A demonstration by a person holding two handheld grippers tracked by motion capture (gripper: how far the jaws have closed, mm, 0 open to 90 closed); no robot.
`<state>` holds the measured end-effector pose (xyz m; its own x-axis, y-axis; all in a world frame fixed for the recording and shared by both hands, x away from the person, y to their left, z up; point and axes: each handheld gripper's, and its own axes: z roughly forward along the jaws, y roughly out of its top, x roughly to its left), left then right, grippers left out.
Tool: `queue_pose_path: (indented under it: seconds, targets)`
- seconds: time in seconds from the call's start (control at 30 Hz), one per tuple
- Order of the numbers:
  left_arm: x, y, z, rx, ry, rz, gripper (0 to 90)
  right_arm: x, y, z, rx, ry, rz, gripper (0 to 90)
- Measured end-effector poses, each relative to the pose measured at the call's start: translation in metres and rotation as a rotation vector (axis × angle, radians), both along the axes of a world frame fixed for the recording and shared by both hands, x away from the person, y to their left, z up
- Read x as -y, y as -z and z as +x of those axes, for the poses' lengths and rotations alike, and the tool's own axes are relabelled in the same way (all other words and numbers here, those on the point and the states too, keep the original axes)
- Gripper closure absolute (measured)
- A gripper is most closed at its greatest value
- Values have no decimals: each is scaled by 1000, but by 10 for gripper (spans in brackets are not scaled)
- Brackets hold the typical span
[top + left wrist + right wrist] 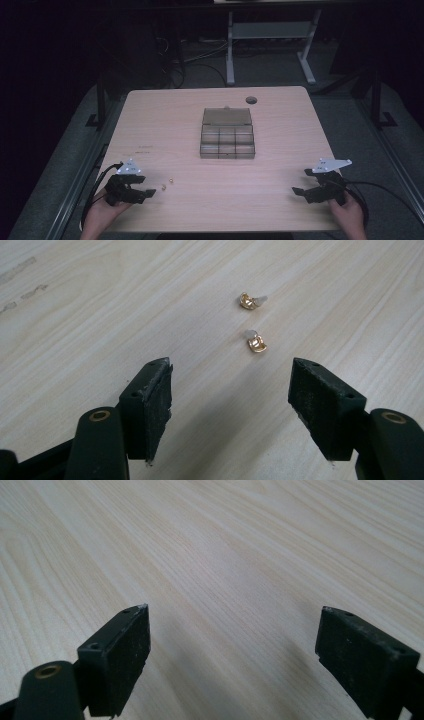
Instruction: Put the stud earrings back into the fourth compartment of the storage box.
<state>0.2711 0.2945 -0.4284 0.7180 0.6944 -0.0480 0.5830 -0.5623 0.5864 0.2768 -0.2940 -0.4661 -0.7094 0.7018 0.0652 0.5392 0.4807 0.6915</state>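
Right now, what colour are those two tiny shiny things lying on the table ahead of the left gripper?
Gold, each small metal piece with a whitish translucent bit attached; the left gripper view shows it best.

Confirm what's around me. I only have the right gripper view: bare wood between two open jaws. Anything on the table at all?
Observer: Yes. A clear compartment box sits mid-table with its lid open, ahead of both grippers.
Operator: Anything loose?
Observer: Two small gold pieces lie near the left gripper, the nearer gold piece just ahead of its open jaws and the farther gold piece beyond it. They look like earrings, but are too small to tell for sure.
Operator: Is my side close to them?
Observer: No. The right gripper is at the table's near right edge, across the table from the pieces.
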Motion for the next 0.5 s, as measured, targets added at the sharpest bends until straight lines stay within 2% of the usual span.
queue_pose_path:
  seconds: [0.17, 0.5]
  targets:
    - [2, -1, 0, -1, -1, -4, 332, 0, 0, 0, 0, -3, -1, 140]
    - [14, -4, 2, -2, 40, 4, 348, -1, 0, 0, 0, -9, -9, 139]
